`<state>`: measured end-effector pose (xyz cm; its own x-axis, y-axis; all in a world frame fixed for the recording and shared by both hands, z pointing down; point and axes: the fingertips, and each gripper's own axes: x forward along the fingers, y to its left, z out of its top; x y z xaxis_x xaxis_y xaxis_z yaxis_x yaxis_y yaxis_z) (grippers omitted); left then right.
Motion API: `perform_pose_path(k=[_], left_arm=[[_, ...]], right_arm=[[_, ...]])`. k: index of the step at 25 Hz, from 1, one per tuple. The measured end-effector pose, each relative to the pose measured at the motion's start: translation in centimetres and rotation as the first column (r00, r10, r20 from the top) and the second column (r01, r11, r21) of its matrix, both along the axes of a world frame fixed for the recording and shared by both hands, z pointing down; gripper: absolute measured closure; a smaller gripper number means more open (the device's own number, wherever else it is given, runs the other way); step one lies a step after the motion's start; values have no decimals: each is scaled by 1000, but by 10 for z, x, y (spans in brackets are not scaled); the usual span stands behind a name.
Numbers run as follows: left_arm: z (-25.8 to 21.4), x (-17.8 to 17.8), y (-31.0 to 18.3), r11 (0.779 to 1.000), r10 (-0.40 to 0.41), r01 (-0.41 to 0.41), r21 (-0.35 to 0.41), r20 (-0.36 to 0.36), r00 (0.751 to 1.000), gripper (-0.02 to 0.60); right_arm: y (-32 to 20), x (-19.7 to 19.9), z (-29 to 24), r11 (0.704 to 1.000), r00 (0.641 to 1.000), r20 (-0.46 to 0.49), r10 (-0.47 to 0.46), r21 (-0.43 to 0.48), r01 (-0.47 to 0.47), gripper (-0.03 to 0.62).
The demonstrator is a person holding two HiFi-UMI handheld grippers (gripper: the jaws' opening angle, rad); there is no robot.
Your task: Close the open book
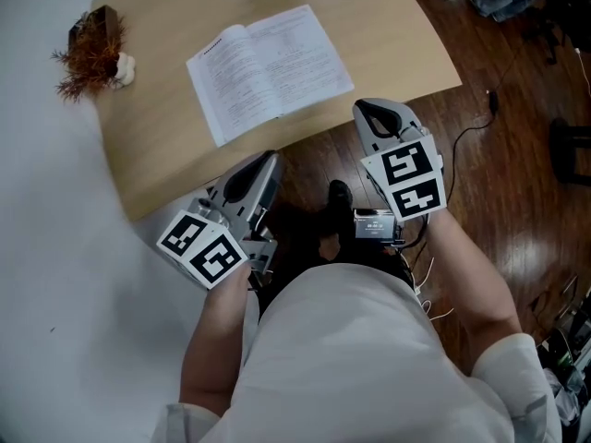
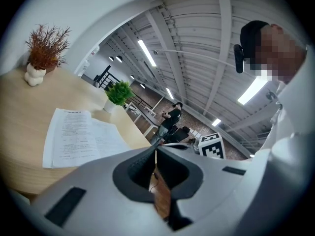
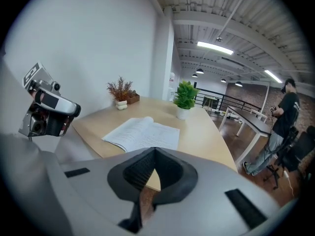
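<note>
The open book lies flat on the light wooden table, white printed pages up. Both grippers hang off the table's near edge, short of the book. My left gripper is shut and holds nothing, just below the table edge at the book's near left. My right gripper is also shut and holds nothing, close to the book's near right corner. The left gripper view has the book ahead to the left of my left gripper. From my right gripper, the book lies straight ahead.
A dried reddish plant in a small white pot stands at the table's far left. A green potted plant stands beyond the book. Dark wooden floor with cables lies on the right. A person stands far off by other tables.
</note>
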<state>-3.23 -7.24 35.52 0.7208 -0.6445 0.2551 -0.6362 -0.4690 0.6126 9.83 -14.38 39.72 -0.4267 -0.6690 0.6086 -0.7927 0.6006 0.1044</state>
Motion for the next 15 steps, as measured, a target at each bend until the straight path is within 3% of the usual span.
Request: perform_pose_path(k=[15], left_arm=[[-32, -5, 13, 998, 27, -27, 64, 14, 1000, 583]], right_arm=[[11, -6, -51, 999, 994, 109, 8, 48, -13, 591]])
